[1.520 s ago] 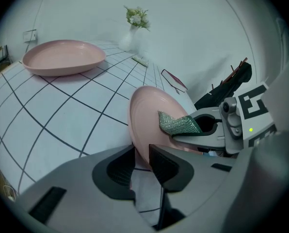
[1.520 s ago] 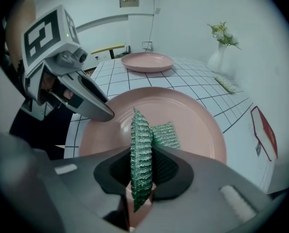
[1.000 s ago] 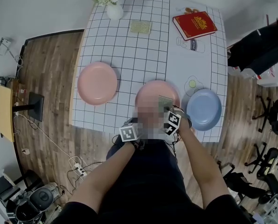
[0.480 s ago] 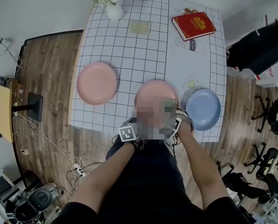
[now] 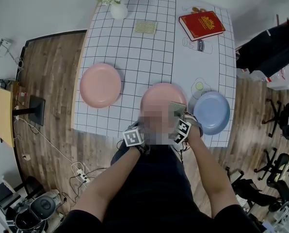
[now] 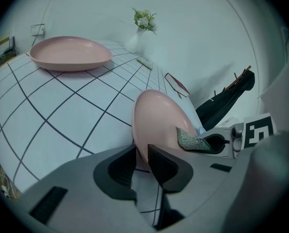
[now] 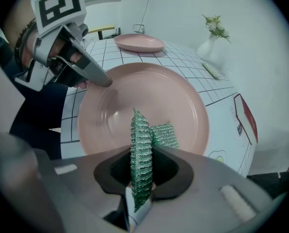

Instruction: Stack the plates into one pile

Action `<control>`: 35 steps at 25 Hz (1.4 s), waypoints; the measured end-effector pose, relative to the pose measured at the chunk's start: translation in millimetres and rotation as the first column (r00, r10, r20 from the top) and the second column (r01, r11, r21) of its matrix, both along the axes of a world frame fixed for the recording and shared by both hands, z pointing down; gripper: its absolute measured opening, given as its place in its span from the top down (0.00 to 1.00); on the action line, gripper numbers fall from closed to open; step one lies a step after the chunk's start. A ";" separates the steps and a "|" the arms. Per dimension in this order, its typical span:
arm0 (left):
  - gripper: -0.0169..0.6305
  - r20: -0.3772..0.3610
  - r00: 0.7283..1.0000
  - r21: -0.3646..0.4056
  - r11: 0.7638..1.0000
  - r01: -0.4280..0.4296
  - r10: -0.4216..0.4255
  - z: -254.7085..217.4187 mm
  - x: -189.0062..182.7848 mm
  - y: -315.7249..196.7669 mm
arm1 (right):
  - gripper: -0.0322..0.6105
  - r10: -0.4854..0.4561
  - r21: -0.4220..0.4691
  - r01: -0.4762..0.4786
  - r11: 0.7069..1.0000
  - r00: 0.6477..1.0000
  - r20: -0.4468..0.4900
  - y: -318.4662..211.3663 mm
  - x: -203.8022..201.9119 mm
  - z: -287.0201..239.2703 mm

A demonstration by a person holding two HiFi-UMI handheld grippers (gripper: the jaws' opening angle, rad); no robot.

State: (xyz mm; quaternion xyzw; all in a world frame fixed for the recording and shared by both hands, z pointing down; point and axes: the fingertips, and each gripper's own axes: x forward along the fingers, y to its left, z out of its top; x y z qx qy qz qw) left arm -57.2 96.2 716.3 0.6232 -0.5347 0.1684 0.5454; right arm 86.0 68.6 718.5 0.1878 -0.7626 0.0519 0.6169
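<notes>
Starting the first lift is where I judge the job to be: all three plates lie apart on the table (image 5: 135, 52) and none is stacked yet. The middle pink plate (image 5: 159, 97) sits close to the table's front edge, and I place everything else from it. My left gripper (image 6: 140, 154) is at its near rim. Its fingers (image 6: 165, 165) have just been closing and now pinch that rim between them. My right gripper (image 7: 142, 154) hangs over the same plate with its fingers (image 7: 169, 166) clamped on a glittery green pad (image 7: 140, 130) that stands on edge between them. That hand is not free to take a plate.

Next, I think, the left hand has to raise this plate without letting it tip out of a one-edge hold, then carry it onto a neighbour. The blue plate (image 5: 211, 112) lies near, to the right of the middle plate. The other pink plate (image 5: 100, 85) lies well apart on its left. The right hand would need to put the pad down before it can help, and keep out of the plate's path meanwhile.

Counting, largest down:
- one table
- three plates, two pink and one blue
- one red book (image 5: 202, 25), far beyond the middle plate and to its right
- one white vase (image 5: 119, 9) of flowers, far beyond it and to its left
- two pads: the green one in my right fingers and a pale pad (image 5: 146, 27) lying flat far beyond the middle plate, between vase and book
- two grippers
</notes>
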 end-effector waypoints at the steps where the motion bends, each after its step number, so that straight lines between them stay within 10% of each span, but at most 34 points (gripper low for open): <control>1: 0.86 -0.007 1.000 -0.003 1.000 0.008 -0.008 0.0 -0.1 0.5 | 0.83 0.001 -0.003 -0.001 1.000 1.000 0.007 0.2 -0.6 0.3; 10: 0.86 -0.098 0.984 -0.066 0.987 0.146 -0.152 -0.1 1.1 9.4 | 0.83 0.018 0.002 -0.018 1.000 0.999 0.030 1.4 -3.5 6.4; 35: 0.89 -0.160 0.964 -0.075 0.977 0.202 -0.211 0.8 5.2 12.0 | 0.83 -0.073 -0.051 0.085 0.995 0.977 0.199 -4.6 -67.0 1.5</control>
